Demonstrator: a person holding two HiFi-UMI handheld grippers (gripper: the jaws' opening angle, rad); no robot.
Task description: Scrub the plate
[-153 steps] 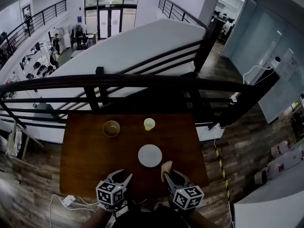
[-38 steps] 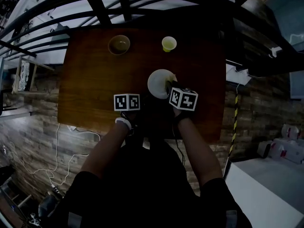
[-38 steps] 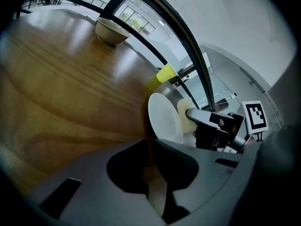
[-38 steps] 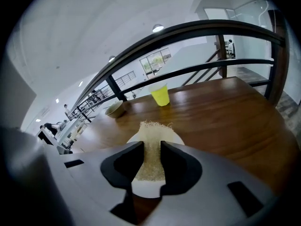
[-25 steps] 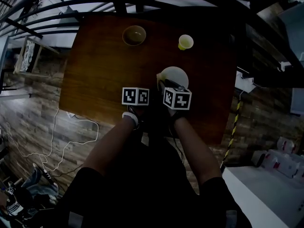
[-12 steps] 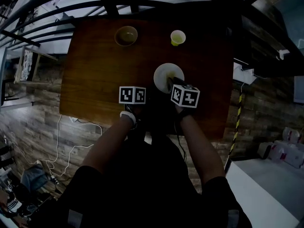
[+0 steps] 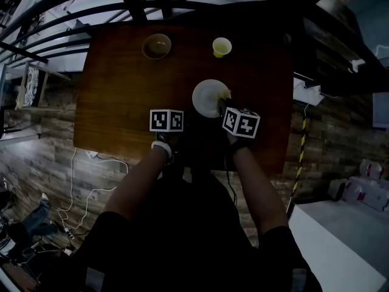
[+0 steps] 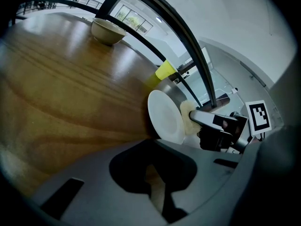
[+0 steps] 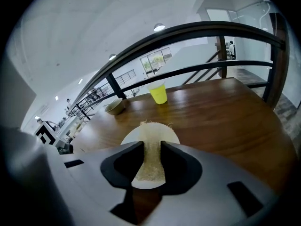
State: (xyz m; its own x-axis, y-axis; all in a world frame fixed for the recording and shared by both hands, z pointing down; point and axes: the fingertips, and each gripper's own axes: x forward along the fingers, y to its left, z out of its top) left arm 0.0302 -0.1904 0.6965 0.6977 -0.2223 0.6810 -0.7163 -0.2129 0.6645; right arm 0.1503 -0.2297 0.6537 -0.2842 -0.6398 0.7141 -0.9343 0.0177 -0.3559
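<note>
Brown wooden table point(image 7: 121, 102) carries a bowl point(image 7: 157, 45), yellow cup point(image 7: 222, 47) and white plate point(image 7: 205, 96)

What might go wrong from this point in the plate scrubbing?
1. The left gripper is shut and empty, short of the plate, so nothing steadies it; the sponge in the right gripper may push it sliding across the table.
2. A slide away could knock the yellow cup beyond it.

The plate point(image 7: 205, 95) is white, cup point(image 7: 222, 46) yellow, sponge point(image 9: 150, 152) beige, table point(image 7: 121, 90) brown.
</note>
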